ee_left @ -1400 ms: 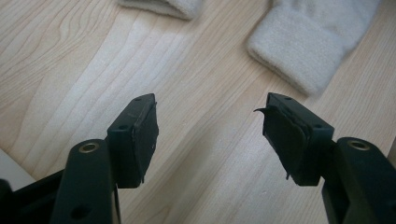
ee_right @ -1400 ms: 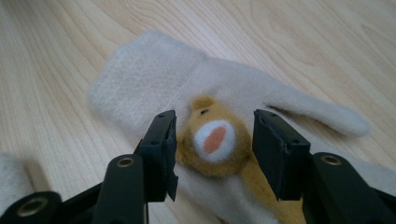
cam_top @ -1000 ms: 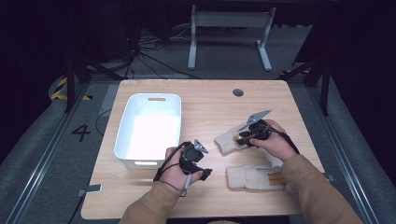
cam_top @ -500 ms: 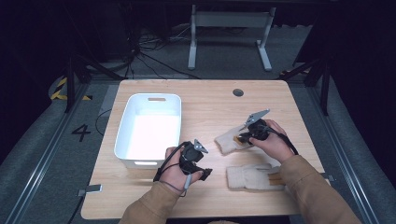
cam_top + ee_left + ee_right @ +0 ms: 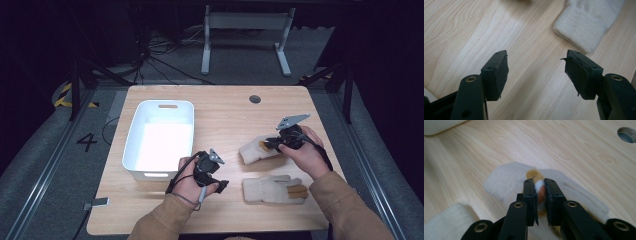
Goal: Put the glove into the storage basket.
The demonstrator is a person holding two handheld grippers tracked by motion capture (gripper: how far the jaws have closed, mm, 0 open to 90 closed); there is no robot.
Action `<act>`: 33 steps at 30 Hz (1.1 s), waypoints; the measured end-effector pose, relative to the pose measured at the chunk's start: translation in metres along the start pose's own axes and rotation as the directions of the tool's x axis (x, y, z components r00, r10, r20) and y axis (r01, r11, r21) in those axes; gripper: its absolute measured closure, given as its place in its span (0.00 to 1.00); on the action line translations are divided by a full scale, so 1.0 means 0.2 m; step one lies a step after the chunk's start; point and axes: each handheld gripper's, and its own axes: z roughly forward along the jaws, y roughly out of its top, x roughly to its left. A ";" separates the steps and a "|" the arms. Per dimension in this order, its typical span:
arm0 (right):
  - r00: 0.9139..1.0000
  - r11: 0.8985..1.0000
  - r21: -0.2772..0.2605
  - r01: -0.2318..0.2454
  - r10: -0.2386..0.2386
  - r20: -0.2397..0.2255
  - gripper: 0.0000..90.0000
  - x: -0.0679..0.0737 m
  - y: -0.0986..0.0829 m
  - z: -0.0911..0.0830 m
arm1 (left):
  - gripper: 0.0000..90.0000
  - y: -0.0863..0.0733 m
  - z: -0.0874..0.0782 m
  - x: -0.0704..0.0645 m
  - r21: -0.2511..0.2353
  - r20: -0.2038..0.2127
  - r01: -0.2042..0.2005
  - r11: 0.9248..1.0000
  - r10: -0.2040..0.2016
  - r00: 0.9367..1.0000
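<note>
- Two cream gloves lay on the wooden table (image 5: 225, 125): the far glove (image 5: 252, 149) sat at about 3 o'clock from the table's middle, and the near glove (image 5: 272, 189) lay just toward me from it, at roughly 5 o'clock, the two close but apart.
- My right gripper (image 5: 270, 145) rested on the far glove. In the right gripper view the jaws were clamped tight on a brown-and-white tip (image 5: 539, 188) of that glove (image 5: 506, 182), the pads pressing it from both sides.
- I saw the gripper's grey plate (image 5: 292, 120) sticking up at 12 o'clock above my right hand (image 5: 305, 150).
- My left gripper (image 5: 222, 186) was down at 6 o'clock on the table, held in my left hand (image 5: 192, 180), right beside the near short wall of the white bin (image 5: 159, 137).
- In the left gripper view its jaws stood wide apart with nothing between them but bare wood (image 5: 474, 30); the cuff of the near glove (image 5: 586, 27) lay ahead at about 1 o'clock, not touching either jaw.
- One white bin sat at 9 o'clock from the table's middle, upright, with a slot handle in its far wall.
- I could make out a round cable hole (image 5: 255, 99) at 12 o'clock near the far edge, also visible at the top right corner of the right gripper view.
</note>
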 end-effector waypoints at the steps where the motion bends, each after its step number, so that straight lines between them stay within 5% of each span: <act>1: 1.000 1.000 -0.007 -0.008 0.008 0.006 0.90 0.01 0.00 -0.02 | 0.40 0.00 0.00 0.00 0.000 0.000 -0.002 1.000 0.002 1.000; 15: 0.997 0.992 -0.101 -0.075 0.077 0.012 0.90 0.18 -0.09 -0.28 | 0.40 0.03 0.02 -0.02 0.005 0.012 -0.020 1.000 0.020 1.000; 33: 0.993 0.986 -0.112 -0.119 0.119 -0.009 0.91 0.34 -0.25 -0.29 | 0.41 0.03 0.02 -0.02 0.003 0.015 -0.018 1.000 0.018 1.000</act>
